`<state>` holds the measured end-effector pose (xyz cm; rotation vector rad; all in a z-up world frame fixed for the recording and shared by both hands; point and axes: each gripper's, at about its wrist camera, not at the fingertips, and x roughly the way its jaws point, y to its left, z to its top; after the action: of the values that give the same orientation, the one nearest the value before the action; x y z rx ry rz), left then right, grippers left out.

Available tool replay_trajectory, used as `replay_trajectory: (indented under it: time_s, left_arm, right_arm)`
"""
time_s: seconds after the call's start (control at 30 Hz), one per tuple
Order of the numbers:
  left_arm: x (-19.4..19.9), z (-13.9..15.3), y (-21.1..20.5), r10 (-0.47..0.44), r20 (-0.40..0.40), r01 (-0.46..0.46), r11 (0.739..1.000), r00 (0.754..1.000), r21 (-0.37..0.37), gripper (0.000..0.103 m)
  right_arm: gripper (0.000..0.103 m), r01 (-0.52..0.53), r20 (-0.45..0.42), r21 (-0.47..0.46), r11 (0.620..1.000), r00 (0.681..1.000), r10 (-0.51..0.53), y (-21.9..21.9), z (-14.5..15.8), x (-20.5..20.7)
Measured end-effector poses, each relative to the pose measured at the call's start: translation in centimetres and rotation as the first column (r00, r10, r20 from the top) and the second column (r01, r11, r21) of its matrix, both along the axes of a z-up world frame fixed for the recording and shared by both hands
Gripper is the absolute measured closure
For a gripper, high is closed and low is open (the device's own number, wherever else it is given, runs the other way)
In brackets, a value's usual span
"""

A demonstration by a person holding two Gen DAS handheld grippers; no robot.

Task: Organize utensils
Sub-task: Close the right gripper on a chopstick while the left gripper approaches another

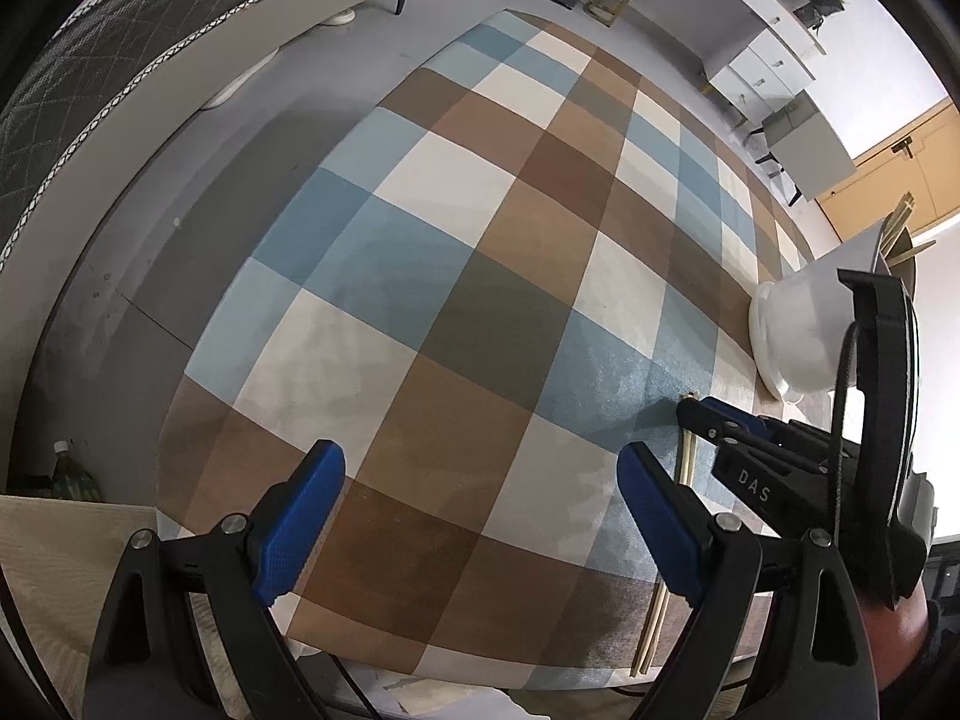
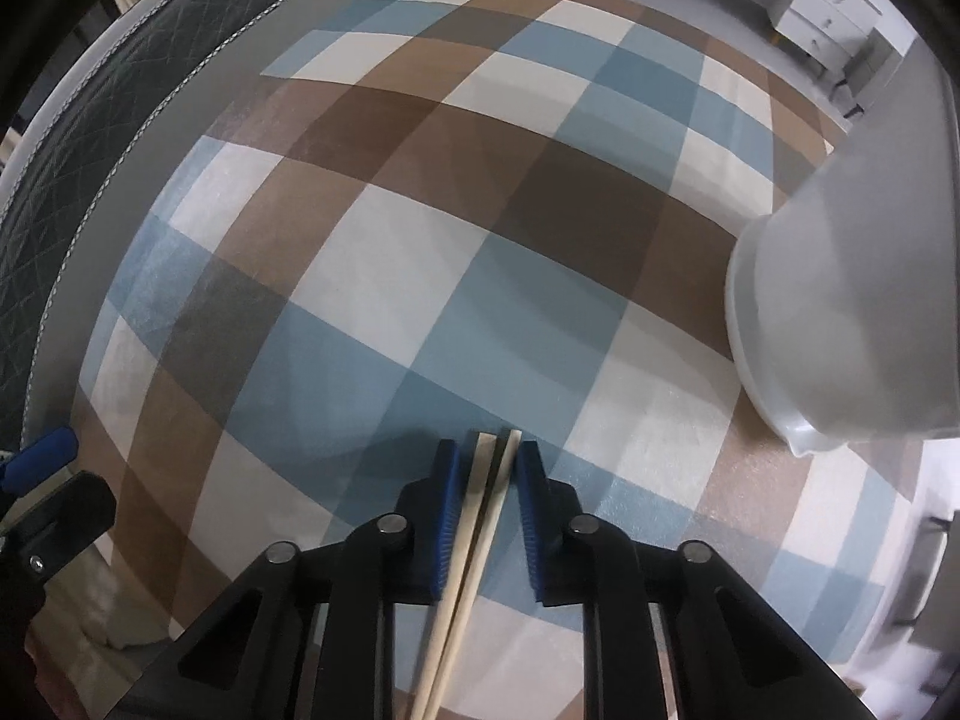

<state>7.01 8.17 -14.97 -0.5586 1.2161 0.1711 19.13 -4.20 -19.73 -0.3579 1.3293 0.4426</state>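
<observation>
A pair of pale wooden chopsticks (image 2: 474, 576) lies on the checked tablecloth (image 2: 420, 240). My right gripper (image 2: 489, 450) points down over them, its blue pads closed against both sticks near their upper ends. From the left wrist view the right gripper (image 1: 699, 411) shows at the right, with the chopsticks (image 1: 685, 456) running down under it. My left gripper (image 1: 480, 453) hovers open over bare cloth, nothing between its fingers. A white tilted container (image 1: 798, 330) at the right holds other chopsticks (image 1: 900, 234).
The white container (image 2: 840, 300) fills the right side close to the right gripper. One blue finger (image 2: 45, 450) of the left gripper shows at the left edge. A dark quilted seat (image 1: 90, 90) curves beyond the table's far side. A bottle (image 1: 69, 474) stands low at left.
</observation>
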Motion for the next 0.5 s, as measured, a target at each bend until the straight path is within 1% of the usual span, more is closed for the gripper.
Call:
replay_trajectory:
  time_s: [0.1, 0.2, 0.3, 0.43, 0.5]
  left_arm:
    - [0.0, -0.1, -0.1, -0.004, -0.004, 0.004, 1.0, 1.0, -0.009, 0.014]
    - [0.0, 0.0, -0.3, -0.01, -0.006, 0.01, 1.0, 1.0, -0.011, 0.014]
    - [-0.1, 0.0, -0.3, -0.011, -0.006, 0.01, 1.0, 1.0, -0.015, 0.014]
    - [-0.1, -0.1, -0.3, -0.013, -0.012, 0.013, 1.0, 1.0, -0.018, 0.014]
    - [-0.1, -0.1, -0.3, -0.01, -0.015, 0.01, 1.0, 1.0, -0.02, 0.014]
  right_arm:
    - [0.091, 0.03, -0.013, 0.053, 0.998, 0.999, -0.03, -0.8, 0.4, 0.0]
    - [0.091, 0.037, 0.004, 0.091, 0.995, 0.999, -0.037, -1.8, 1.1, 0.1]
    - [0.089, 0.038, -0.001, 0.073, 0.997, 0.999, -0.038, -2.6, 1.2, 0.3]
    - [0.09, 0.026, 0.0, 0.031, 0.999, 1.0, -0.026, -2.2, 0.7, 0.0]
    - [0.091, 0.033, 0.002, 0.025, 0.999, 0.999, -0.033, -2.1, 0.7, -0.2]
